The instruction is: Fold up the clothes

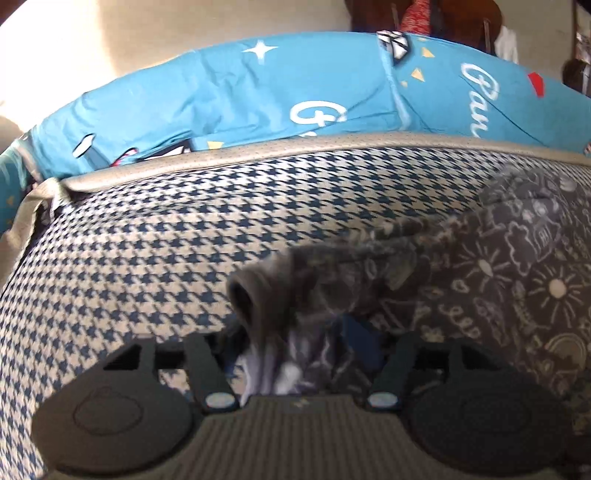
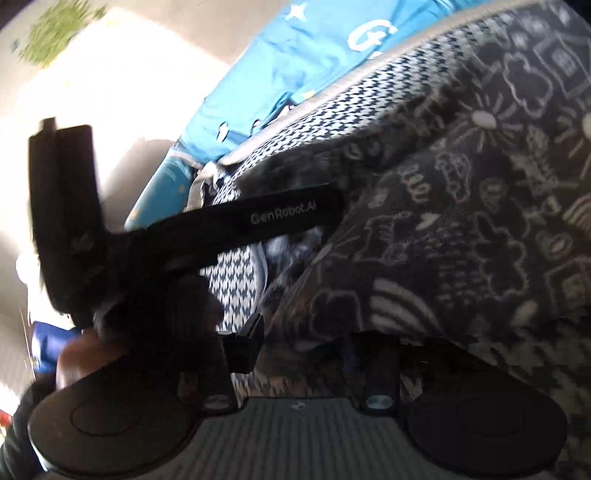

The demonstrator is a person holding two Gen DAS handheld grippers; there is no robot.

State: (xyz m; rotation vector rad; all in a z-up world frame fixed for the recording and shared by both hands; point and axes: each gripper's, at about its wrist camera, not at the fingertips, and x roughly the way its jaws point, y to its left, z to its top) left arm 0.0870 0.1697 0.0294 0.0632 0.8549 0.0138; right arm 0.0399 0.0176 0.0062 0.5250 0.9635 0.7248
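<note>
A dark grey garment (image 1: 498, 280) with white doodle print lies on the houndstooth mat (image 1: 147, 258), on the right of the left wrist view. Its cuff end (image 1: 258, 291) is bunched up and pinched in my left gripper (image 1: 295, 350), which is shut on it. In the right wrist view the same garment (image 2: 461, 221) fills the right half and drapes down over my right gripper (image 2: 314, 347), which is shut on its lower edge; the fingertips are mostly covered by cloth. The black body of the left gripper (image 2: 258, 218) crosses that view to the left, close beside the right one.
Blue printed pillows (image 1: 258, 99) lie along the far edge of the mat, behind its grey border (image 1: 295, 147). A pale wall (image 2: 110, 92) is beyond. A hand (image 2: 85, 354) holds the left gripper's handle. Dark furniture (image 1: 443, 18) stands at the back.
</note>
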